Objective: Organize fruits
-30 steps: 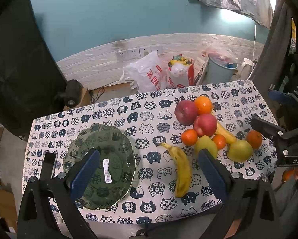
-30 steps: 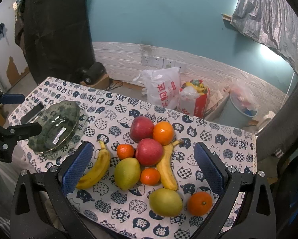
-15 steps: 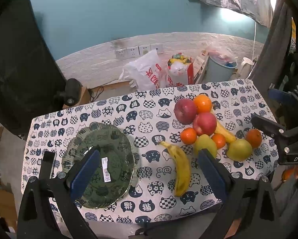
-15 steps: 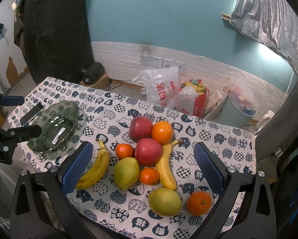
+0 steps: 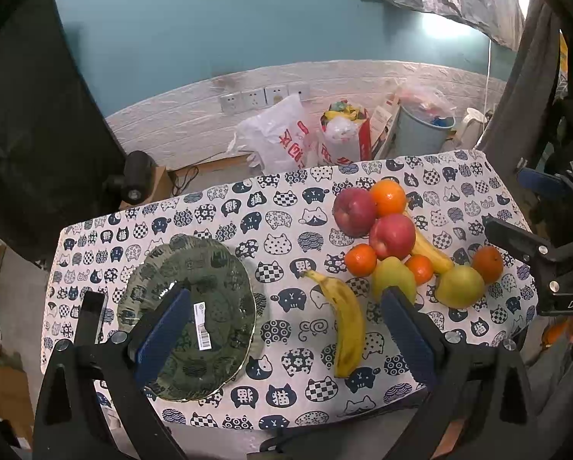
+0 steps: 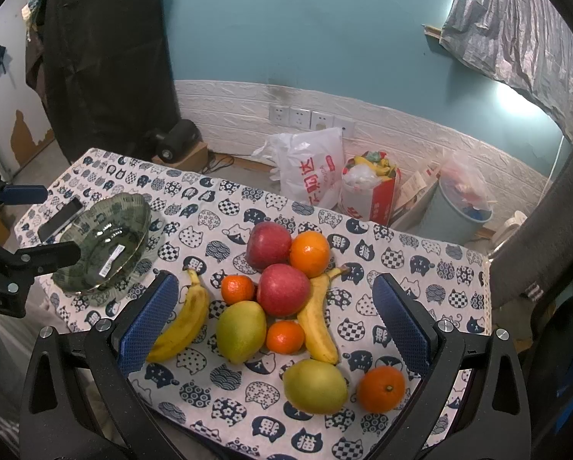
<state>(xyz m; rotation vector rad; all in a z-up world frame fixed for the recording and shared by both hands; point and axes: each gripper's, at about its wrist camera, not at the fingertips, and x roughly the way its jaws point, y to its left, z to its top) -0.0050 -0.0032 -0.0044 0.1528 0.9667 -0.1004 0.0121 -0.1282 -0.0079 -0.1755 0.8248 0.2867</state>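
Teal wall and a white brick band stand behind a table under a cat-print cloth [image 6: 432, 264]. Both grippers hover above its near edge, jaws spread wide and holding nothing. The right gripper [image 6: 275, 326] looks straight down on the fruit pile [image 6: 282, 295], so I judge it the nearer one for a first pick. The left gripper [image 5: 282, 331] frames a lone banana [image 5: 343, 326] that lies lengthwise between its blue pads, stem pointing away from the gripper. The green glass plate [image 5: 225, 268] sits empty to the left, well apart from the pile. Counted: 2 bananas, 2 red apples [image 6: 282, 293], 4 oranges [image 6: 309, 253] (2 large, 2 small), 2 yellow-green fruits [image 6: 315, 385], and 1 phone [image 6: 58, 218] lying just beside the plate
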